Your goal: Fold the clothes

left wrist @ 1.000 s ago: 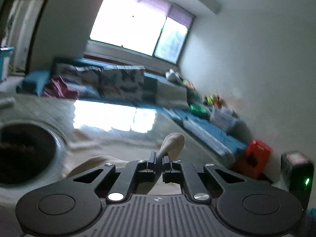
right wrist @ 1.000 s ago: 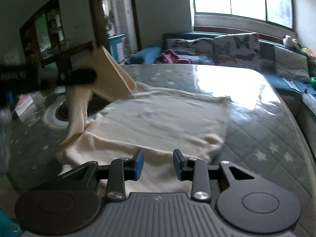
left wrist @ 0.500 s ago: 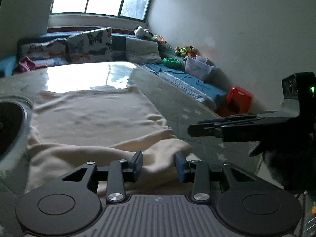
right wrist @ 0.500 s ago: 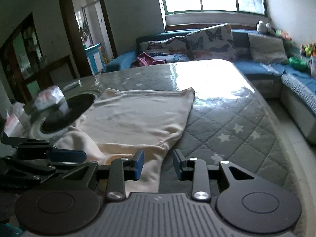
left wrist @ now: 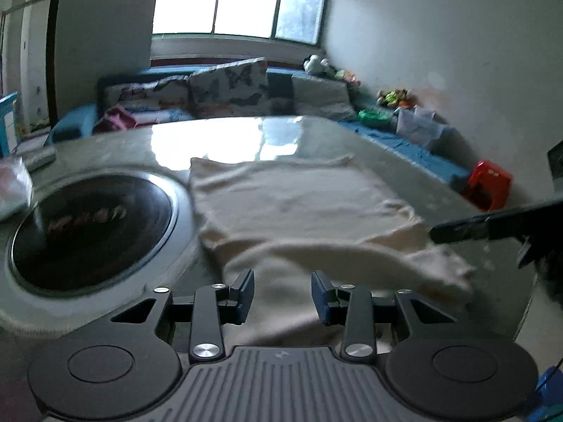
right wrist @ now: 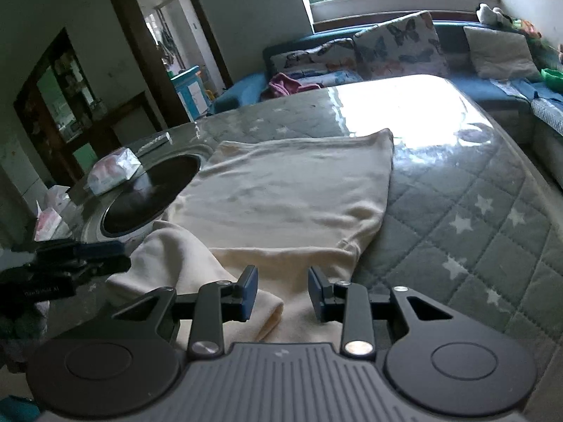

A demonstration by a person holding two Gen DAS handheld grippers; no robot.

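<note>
Since one second ago the left gripper (left wrist: 282, 292) has let go of the cream garment (right wrist: 288, 204) and its jaws now stand spread, nothing between them. Ahead of both jaw pairs the garment lies flat on the quilted table (right wrist: 485, 218), with a folded sleeve (right wrist: 183, 263) across its near edge, just in front of the right gripper (right wrist: 282, 293), whose jaws are spread too. Left of the jaws the garment's side edge lies beside the round black inset (left wrist: 88, 225). Right of the right jaws the quilt is bare.
</note>
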